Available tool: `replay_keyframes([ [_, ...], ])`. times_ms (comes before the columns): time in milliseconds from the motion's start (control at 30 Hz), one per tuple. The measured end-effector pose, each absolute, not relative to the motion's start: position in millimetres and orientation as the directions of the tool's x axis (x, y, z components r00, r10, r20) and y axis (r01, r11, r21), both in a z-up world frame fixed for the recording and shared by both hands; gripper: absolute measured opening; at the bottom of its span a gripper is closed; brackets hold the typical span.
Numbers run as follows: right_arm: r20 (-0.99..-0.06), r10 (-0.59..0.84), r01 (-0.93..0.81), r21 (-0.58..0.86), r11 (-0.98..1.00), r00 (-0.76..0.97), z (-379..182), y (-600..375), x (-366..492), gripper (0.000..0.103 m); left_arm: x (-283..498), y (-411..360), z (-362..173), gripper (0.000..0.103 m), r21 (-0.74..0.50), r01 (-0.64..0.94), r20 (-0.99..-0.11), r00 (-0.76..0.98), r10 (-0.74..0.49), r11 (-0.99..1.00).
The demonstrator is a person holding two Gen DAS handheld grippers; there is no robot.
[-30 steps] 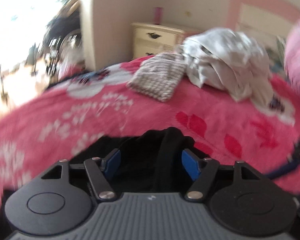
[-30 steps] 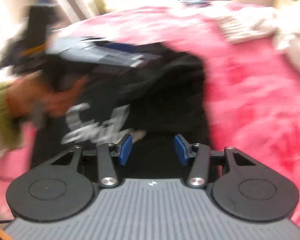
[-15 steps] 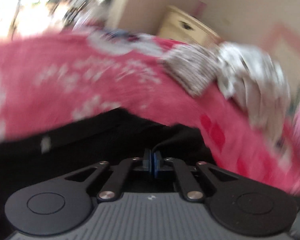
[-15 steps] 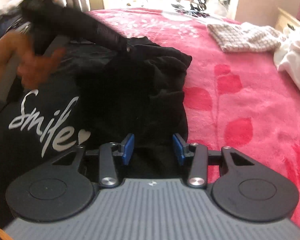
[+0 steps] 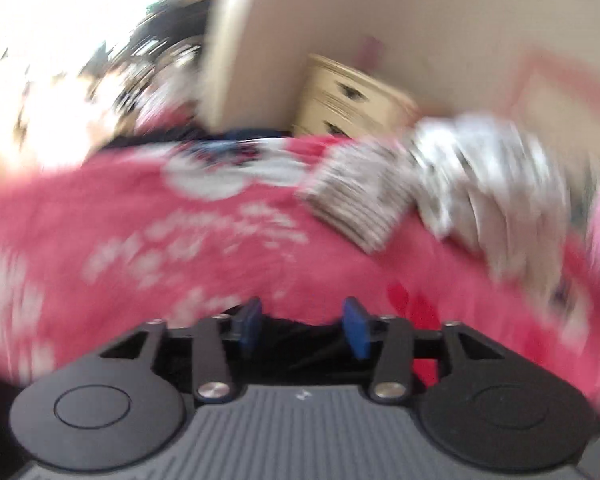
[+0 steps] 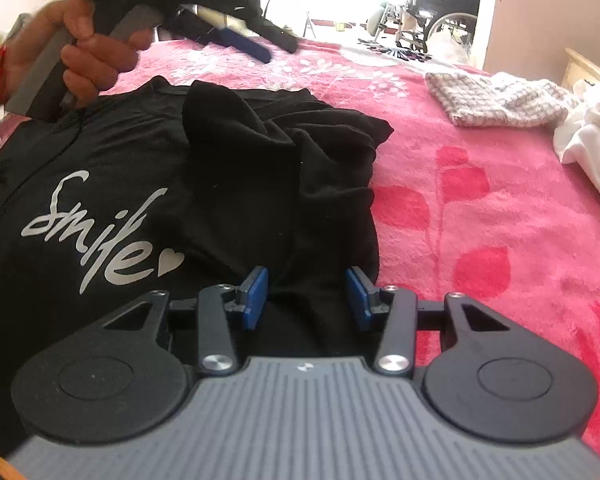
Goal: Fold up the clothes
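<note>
A black shirt [image 6: 204, 184] with "Smile" and a small heart printed in silver lies spread on the pink blanket [image 6: 480, 216] that covers the bed. Its right sleeve is folded in over the body and bunched into soft ridges, and the shirt's right edge ends at about three o'clock from the lettering.

The right gripper [image 6: 307, 294] hovers low over the lower part of the shirt, near its right edge. Its blue pads [image 6: 254, 294] stand apart, with a fold of black cloth showing between them, but the pads do not press on it.

The left gripper [image 6: 260, 46] is up at about eleven o'clock in the right wrist view, held in the person's hand [image 6: 84, 52] above the shirt's collar. From its own blurred camera, the left gripper [image 5: 304, 330] has its jaws opening, and only a dark strip of the shirt [image 5: 300, 344] shows low between the pads [image 5: 356, 332]; nothing is pinched there.

Farther up the bed, at about one o'clock from the shirt, lies a folded checked cloth [image 6: 496, 98], and just beside it, at two o'clock, a heap of white clothes [image 6: 592, 136]. A cream dresser [image 5: 352, 96] stands against the wall beyond the bed, and a wheelchair [image 6: 440, 8] sits in the bright doorway.
</note>
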State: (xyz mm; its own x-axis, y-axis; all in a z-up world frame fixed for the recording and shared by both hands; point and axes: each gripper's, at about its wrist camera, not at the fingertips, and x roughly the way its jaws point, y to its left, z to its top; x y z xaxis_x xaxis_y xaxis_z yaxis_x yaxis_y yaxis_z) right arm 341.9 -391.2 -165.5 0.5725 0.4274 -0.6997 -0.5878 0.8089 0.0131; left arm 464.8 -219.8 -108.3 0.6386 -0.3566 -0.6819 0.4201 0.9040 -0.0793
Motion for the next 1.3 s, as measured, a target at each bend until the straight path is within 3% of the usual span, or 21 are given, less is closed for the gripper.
replay_keyframes([
  [133, -0.685, 0.432, -0.583, 0.012, 0.812, 0.587, -169, -392, 341, 0.043, 464, -294, -115, 0.05, 0.184, 0.573, -0.724, 0.629, -0.284, 0.799],
  [267, -0.668, 0.439, -0.577, 0.019, 0.817, 0.601, -172, -394, 339, 0.043, 473, -337, -139, 0.043, 0.281, 0.662, -0.797, 0.564, -0.216, 0.695],
  [333, -0.659, 0.443, -0.572, 0.023, 0.82, 0.608, -173, -395, 337, 0.043, 484, -341, -151, 0.017, 0.281, 0.637, -0.835, 0.532, -0.145, 0.718],
  [433, -0.644, 0.448, -0.564, 0.032, 0.825, 0.62, -175, -396, 335, 0.044, 501, -324, -156, 0.006, 0.171, 0.548, -0.873, 0.47, -0.132, 0.819],
  [533, -0.632, 0.455, -0.557, 0.043, 0.829, 0.627, -176, -398, 333, 0.044, 515, -283, -143, 0.004, -0.059, 0.398, -0.871, 0.427, -0.242, 0.916],
  [667, -0.626, 0.462, -0.559, 0.05, 0.827, 0.628, -179, -400, 335, 0.044, 532, -223, -140, 0.003, -0.378, 0.16, -0.816, 0.407, -0.41, 0.912],
  [800, -0.62, 0.465, -0.56, 0.049, 0.827, 0.632, -181, -401, 334, 0.045, 536, -184, -148, 0.002, -0.582, -0.012, -0.722, 0.469, -0.509, 0.813],
  [1067, -0.614, 0.463, -0.559, 0.042, 0.828, 0.64, -181, -400, 332, 0.045, 541, -164, -154, 0.0, -0.709, -0.093, -0.595, 0.611, -0.522, 0.699],
  [1100, -0.612, 0.463, -0.558, 0.042, 0.828, 0.641, -181, -400, 332, 0.045, 544, -165, -151, 0.001, -0.706, -0.082, -0.597, 0.603, -0.529, 0.704],
  [1167, -0.611, 0.464, -0.558, 0.043, 0.829, 0.641, -180, -400, 332, 0.046, 550, -167, -145, 0.015, -0.684, -0.047, -0.615, 0.574, -0.54, 0.728],
  [1233, -0.61, 0.465, -0.557, 0.046, 0.829, 0.642, -180, -400, 332, 0.046, 552, -179, -139, 0.047, -0.614, 0.021, -0.671, 0.513, -0.536, 0.789],
  [1300, -0.609, 0.466, -0.556, 0.049, 0.829, 0.641, -181, -400, 332, 0.046, 546, -198, -133, 0.054, -0.513, 0.132, -0.716, 0.479, -0.508, 0.848],
])
